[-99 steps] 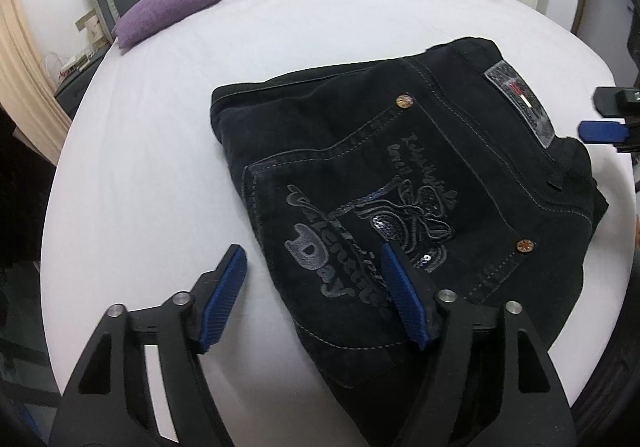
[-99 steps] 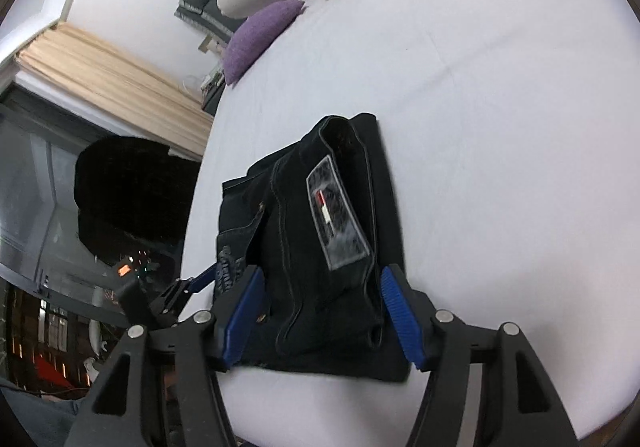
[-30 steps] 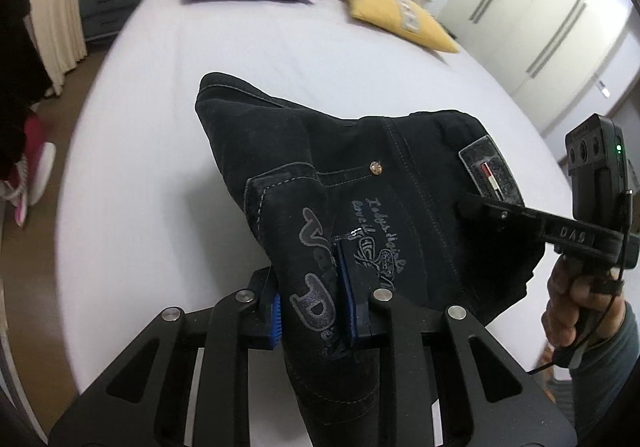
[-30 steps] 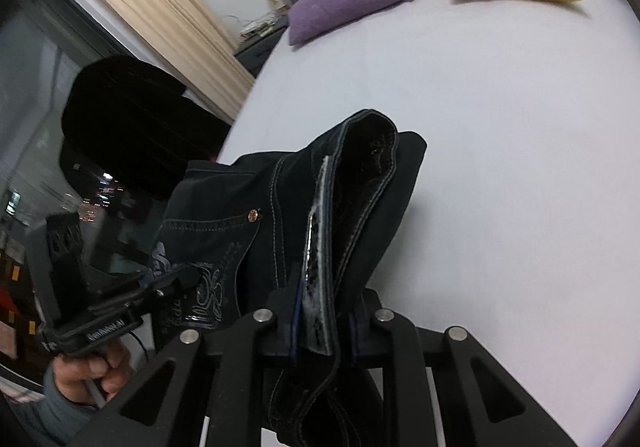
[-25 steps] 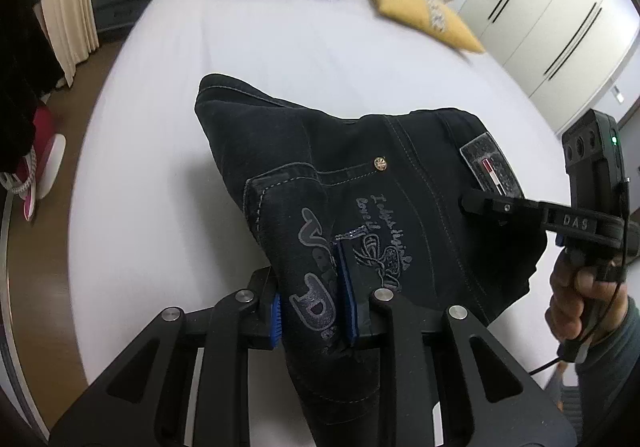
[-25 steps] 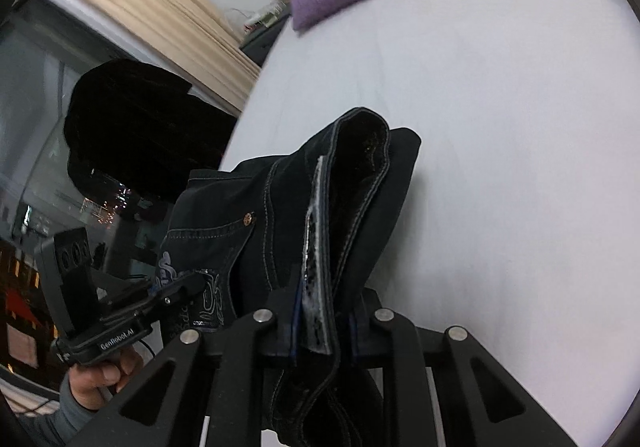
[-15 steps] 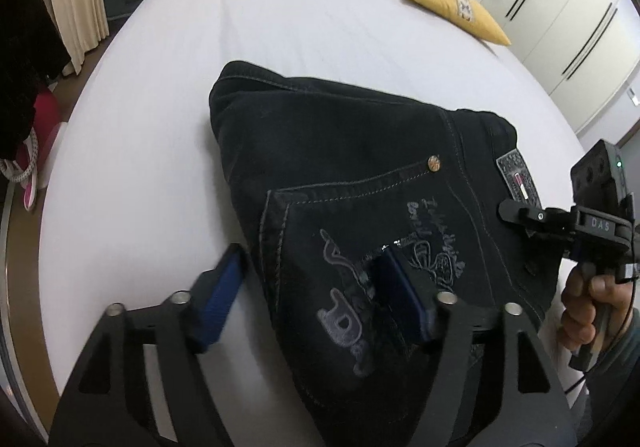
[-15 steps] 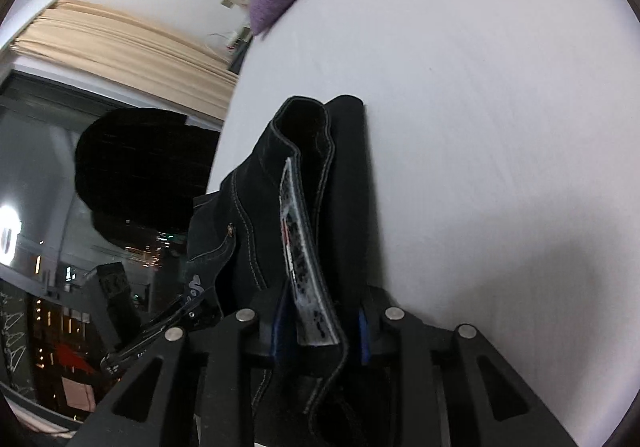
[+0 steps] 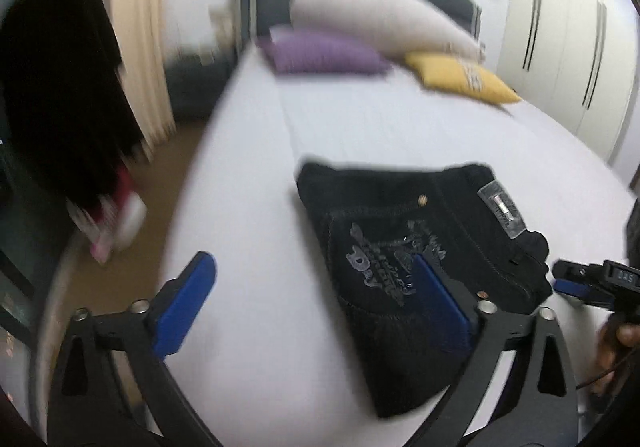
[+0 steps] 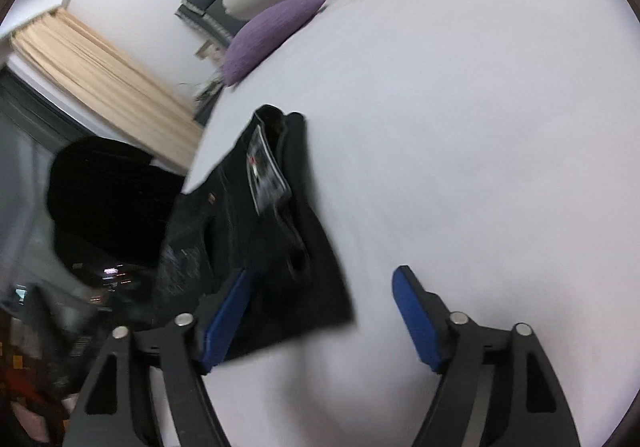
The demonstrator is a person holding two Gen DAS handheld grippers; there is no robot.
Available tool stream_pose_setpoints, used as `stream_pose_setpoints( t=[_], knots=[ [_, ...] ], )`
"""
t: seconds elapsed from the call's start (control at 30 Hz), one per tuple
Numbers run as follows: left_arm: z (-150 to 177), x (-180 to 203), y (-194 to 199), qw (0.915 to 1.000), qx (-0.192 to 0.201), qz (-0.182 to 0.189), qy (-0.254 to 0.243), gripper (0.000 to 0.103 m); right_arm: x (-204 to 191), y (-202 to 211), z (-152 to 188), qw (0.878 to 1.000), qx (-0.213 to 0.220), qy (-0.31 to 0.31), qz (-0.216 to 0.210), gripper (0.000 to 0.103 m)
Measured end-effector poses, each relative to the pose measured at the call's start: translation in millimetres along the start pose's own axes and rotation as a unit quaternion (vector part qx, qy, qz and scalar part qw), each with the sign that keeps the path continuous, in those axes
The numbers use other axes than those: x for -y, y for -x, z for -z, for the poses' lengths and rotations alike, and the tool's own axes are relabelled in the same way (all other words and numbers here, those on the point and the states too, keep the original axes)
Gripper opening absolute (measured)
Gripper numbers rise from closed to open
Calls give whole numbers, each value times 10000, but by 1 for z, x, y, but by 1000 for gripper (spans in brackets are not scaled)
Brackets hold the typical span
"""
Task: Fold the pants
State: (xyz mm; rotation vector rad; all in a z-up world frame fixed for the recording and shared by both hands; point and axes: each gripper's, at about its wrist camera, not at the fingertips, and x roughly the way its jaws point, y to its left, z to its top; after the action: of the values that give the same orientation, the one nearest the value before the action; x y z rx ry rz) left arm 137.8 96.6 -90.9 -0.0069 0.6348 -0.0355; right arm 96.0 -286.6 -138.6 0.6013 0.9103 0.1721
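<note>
The black pants point(image 9: 420, 247) lie folded into a compact stack on the white bed point(image 9: 248, 287), back pocket print and waist patch facing up. They also show in the right wrist view point(image 10: 264, 231), near the bed's left edge. My left gripper point(image 9: 316, 299) is open and empty, above the pants' near left corner. My right gripper point(image 10: 324, 307) is open and empty, above the pants' near right corner. The right gripper's blue tip also shows in the left wrist view point(image 9: 572, 285). Both views are blurred.
A purple pillow point(image 9: 324, 55), a long white pillow point(image 9: 376, 21) and a yellow pillow point(image 9: 460, 81) lie at the head of the bed. White wardrobes point(image 9: 568, 47) stand at the right. A beige curtain point(image 10: 100, 87) and floor lie beyond the bed's left edge.
Both grippers had been shut on the pants and held them up. Both have opened, the pants lie flat, and both grippers have pulled back from them.
</note>
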Motion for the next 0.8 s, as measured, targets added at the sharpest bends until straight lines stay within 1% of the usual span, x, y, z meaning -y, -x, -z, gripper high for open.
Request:
stream_pose_setpoints(
  t=[0.07, 0.1, 0.13, 0.17, 0.2, 0.23, 0.27, 0.3, 0.33, 0.37, 0.4, 0.43, 0.47, 0.5, 0.57, 0.6, 0.63, 0.67, 0.7, 0.73, 0.8],
  knots=[
    [0, 18, 44, 9975, 586, -240, -303, 103, -3, 19, 13, 9988, 218, 155, 411, 83],
    [2, 28, 68, 9941, 861, -412, -523, 103, -11, 32, 22, 9963, 414, 304, 684, 83],
    [-4, 41, 78, 9912, 1014, -531, -669, 103, -14, 40, 24, 9947, 521, 385, 795, 83],
    [-5, 50, 98, 9865, 1239, -646, -851, 103, -20, 53, 27, 9918, 698, 523, 936, 83],
    [-7, 56, 112, 9836, 1394, -669, -925, 103, -26, 68, 28, 9868, 941, 711, 1108, 83],
    [-14, 57, 138, 9802, 1619, -648, -934, 103, -30, 81, 26, 9815, 1148, 874, 1262, 83],
    [-17, 60, 155, 9777, 1791, -625, -896, 103, -39, 95, 26, 9736, 1427, 1097, 1402, 86],
    [-21, 62, 171, 9739, 2002, -673, -828, 103, -53, 113, 26, 9625, 1803, 1352, 1509, 92],
    [-25, 62, 188, 9695, 2210, -739, -754, 103, -67, 131, 28, 9476, 2249, 1559, 1647, 96],
    [-30, 62, 204, 9673, 2343, -707, -670, 103, -75, 144, 30, 9372, 2529, 1662, 1732, 103],
    [-35, 61, 215, 9672, 2383, -626, -621, 103, -88, 164, 34, 9167, 3030, 1841, 1842, 103],
    [-41, 60, 226, 9681, 2379, -560, -560, 103, -100, 176, 37, 9014, 3348, 1986, 1895, 103],
    [-48, 59, 236, 9700, 2304, -551, -553, 103, -110, 188, 39, 8881, 3564, 2148, 1950, 103],
    [-52, 59, 244, 9711, 2250, -547, -576, 103, -121, 199, 38, 8790, 3666, 2253, 2053, 103],
    [-61, 62, 258, 9730, 2163, -492, -641, 103, -133, 214, 35, 8704, 3779, 2261, 2202, 103],
    [-63, 63, 264, 9749, 2090, -380, -665, 103, -139, 222, 36, 8668, 3880, 2270, 2158, 103],
    [-66, 65, 266, 9769, 2018, -269, -651, 103, -144, 230, 40, 8660, 3925, 2299, 2077, 103],
    [-67, 66, 268, 9789, 1938, -168, -632, 103, -148, 234, 40, 8686, 3908, 2326, 1968, 103],
    [-68, 68, 269, 9816, 1812, -44, -607, 103, -151, 238, 39, 8760, 3792, 2338, 1849, 103],
    [-67, 68, 270, 9834, 1721, 11, -577, 103, -153, 240, 38, 8803, 3713, 2344, 1798, 103],
    [-65, 68, 266, 9891, 1387, 115, -476, 103, -156, 237, 35, 8908, 3475, 2297, 1818, 103]
  ],
)
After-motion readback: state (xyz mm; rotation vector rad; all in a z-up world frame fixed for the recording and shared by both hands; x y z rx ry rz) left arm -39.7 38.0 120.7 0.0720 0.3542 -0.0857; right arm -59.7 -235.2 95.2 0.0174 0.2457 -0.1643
